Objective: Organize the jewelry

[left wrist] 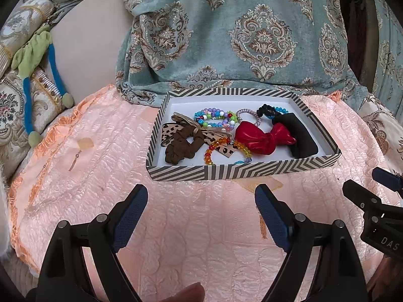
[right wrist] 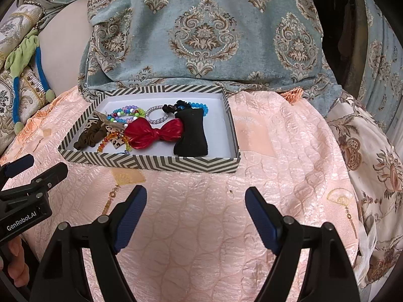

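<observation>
Hovering | left tongs (left wrist: pixel 201 203) wide, empty | right tongs (right wrist: pixel 195 205) wide, empty

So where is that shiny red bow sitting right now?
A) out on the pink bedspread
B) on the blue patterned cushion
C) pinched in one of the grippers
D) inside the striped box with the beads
D: the red bow lies inside the striped box among the beads, while both the left gripper and the right gripper hang open over the pink bedspread, holding nothing.
</observation>
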